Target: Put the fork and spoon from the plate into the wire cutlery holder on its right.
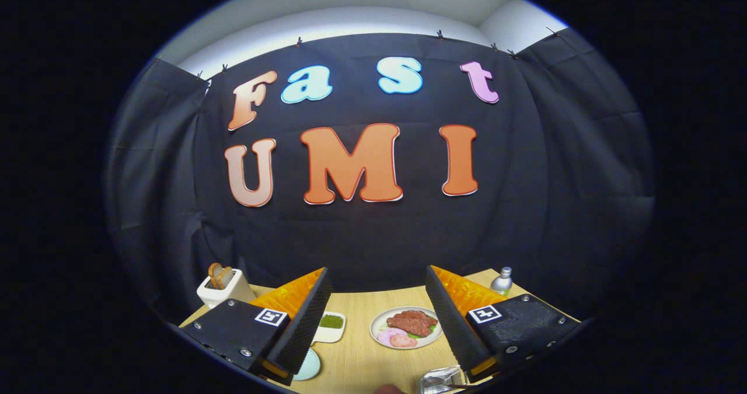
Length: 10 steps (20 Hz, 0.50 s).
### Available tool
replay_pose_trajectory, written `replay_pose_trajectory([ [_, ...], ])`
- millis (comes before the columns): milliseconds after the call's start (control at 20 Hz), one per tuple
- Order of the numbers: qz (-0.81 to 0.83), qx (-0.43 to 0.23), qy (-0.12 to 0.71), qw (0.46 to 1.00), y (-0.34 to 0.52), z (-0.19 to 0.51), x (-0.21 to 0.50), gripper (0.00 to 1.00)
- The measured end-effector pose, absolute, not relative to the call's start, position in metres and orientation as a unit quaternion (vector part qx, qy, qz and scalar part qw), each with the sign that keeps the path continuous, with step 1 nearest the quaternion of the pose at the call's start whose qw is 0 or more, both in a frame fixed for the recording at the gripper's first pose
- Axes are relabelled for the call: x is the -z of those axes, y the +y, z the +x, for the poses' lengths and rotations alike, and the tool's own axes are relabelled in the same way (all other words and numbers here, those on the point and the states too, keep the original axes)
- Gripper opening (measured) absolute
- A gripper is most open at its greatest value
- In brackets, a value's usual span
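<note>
We see the fingers (379, 318) spread wide, holding nothing, above the pale wooden desk (356, 353). Beyond them sits a round white plate of meat (407, 327); nearer than it, the silver wire cutlery holder (440, 380).

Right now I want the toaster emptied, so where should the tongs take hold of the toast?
Take the toast by its top edge standing out of the toaster, from above, with the open tongs closing across its flat faces; the rest sits inside, so a side approach looks blocked.
</note>
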<state>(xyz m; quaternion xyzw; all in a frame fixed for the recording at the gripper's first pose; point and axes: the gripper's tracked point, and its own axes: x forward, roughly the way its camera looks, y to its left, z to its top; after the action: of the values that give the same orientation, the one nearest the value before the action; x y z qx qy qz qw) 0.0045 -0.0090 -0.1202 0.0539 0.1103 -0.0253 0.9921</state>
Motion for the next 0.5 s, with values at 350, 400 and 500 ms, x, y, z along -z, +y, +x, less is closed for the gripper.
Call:
replay_pose_trajectory([
  [350, 0.036, -0.037, 0.116, 0.992, 0.075, 0.017, 0.129, 0.97],
  [400, 0.035, -0.047, 0.119, 0.991, 0.089, 0.019, 0.129, 0.97],
  [500, 0.032, -0.06, 0.122, 0.99, 0.113, 0.023, 0.131, 0.97],
])
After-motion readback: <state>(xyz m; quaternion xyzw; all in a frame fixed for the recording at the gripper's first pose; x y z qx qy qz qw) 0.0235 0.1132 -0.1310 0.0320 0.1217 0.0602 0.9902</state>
